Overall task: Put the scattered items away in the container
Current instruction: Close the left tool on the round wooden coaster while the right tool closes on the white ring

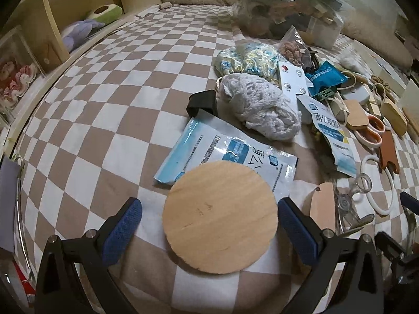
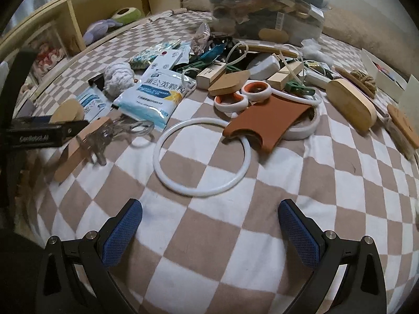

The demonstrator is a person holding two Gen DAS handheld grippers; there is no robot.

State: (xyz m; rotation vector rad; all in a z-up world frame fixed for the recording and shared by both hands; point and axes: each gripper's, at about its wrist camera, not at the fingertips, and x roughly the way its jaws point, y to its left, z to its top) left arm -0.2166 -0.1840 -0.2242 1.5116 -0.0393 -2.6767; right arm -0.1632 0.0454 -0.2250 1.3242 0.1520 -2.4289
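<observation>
Your left gripper [image 1: 209,225] is spread wide, its blue pads [image 1: 123,233] flanking a round wooden disc [image 1: 220,217] without touching it. The disc lies flat on the checkered bedspread [image 1: 104,99] and overlaps the near edge of a blue-and-white sachet [image 1: 222,149]. Beyond the sachet sits a crumpled white cloth ball [image 1: 259,104], with a black clip [image 1: 203,103] just beside it. To your right lies a white ring [image 1: 377,185].
</observation>
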